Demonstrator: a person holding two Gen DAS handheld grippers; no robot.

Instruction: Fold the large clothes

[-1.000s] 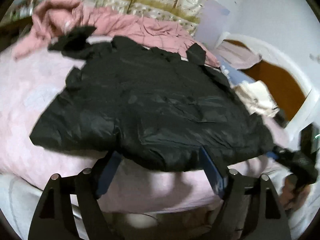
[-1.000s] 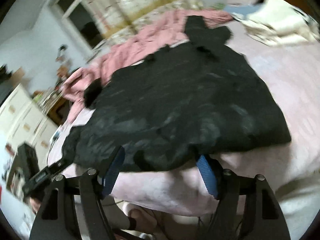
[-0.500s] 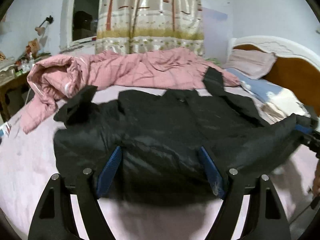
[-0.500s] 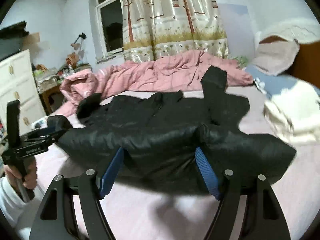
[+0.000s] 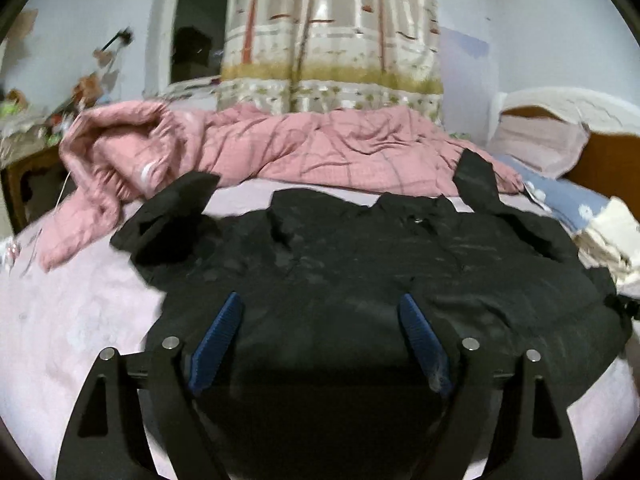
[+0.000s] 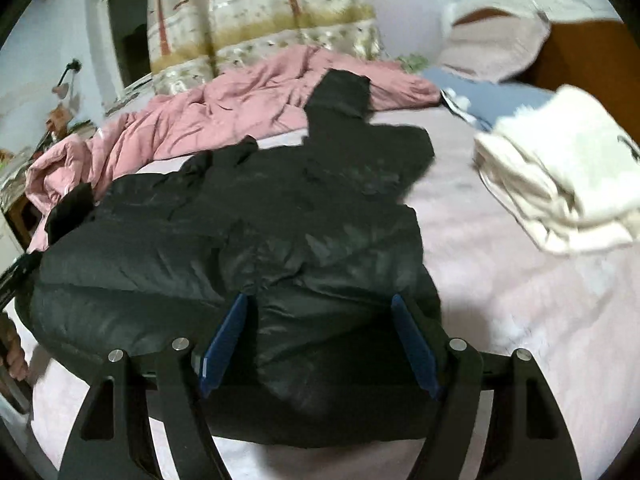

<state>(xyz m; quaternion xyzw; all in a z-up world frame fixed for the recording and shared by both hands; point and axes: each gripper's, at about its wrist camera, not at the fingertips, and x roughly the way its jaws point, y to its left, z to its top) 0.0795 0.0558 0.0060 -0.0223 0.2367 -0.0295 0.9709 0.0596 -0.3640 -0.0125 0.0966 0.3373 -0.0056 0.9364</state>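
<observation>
A large black puffer jacket (image 5: 360,264) lies spread on a pink bed sheet (image 5: 80,312), collar toward the far side and both sleeves pointing away. It also shows in the right wrist view (image 6: 260,232). My left gripper (image 5: 320,308) is open, its blue-padded fingers (image 5: 218,332) standing wide over the jacket's near hem, which bulges up between them. My right gripper (image 6: 320,304) is open in the same way over the hem's right part, with black fabric between its fingers (image 6: 412,340). Whether the pads touch the fabric is unclear.
A crumpled pink quilt (image 5: 248,148) lies along the far side of the bed. Folded white clothes (image 6: 560,176), a blue pillow (image 6: 492,96) and a wooden headboard (image 6: 584,60) are at the right. A curtained window is behind. The other hand shows at the left edge (image 6: 16,352).
The jacket's near hem has been carried forward over the body, from the bed's edge toward the collar. Both wrist views have swung from looking down to looking level across the bed.
</observation>
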